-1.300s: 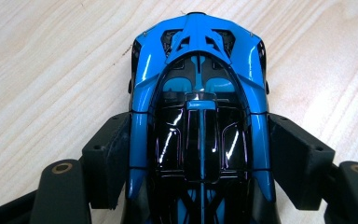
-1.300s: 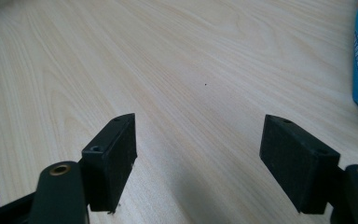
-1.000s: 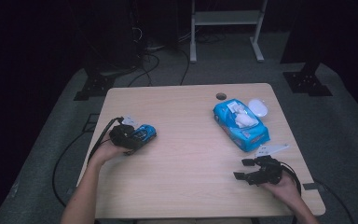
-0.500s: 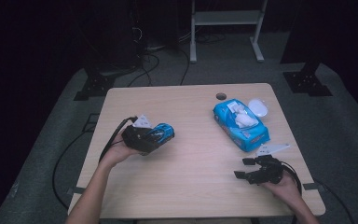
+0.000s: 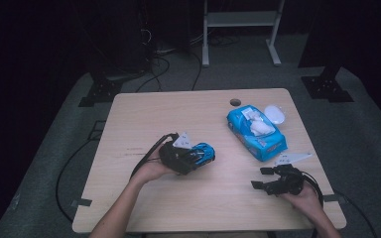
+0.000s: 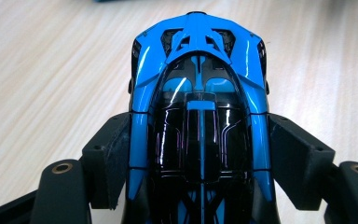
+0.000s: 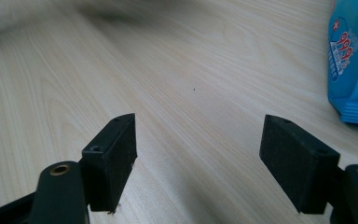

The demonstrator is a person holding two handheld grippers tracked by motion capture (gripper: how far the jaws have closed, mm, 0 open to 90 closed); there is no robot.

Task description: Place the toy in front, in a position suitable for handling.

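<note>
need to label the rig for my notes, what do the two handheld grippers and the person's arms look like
Both are black. The left gripper carries a grey three-cornered plate on top and trails a black cable. The right gripper has a black cable looping behind it. Each has two blocky black jaws with flat dark pads and brass-coloured rings at the base. The forearms are bare, no sleeves visible.

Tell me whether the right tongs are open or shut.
Open: the right tongs stand wide apart with only bare table between them.
</note>
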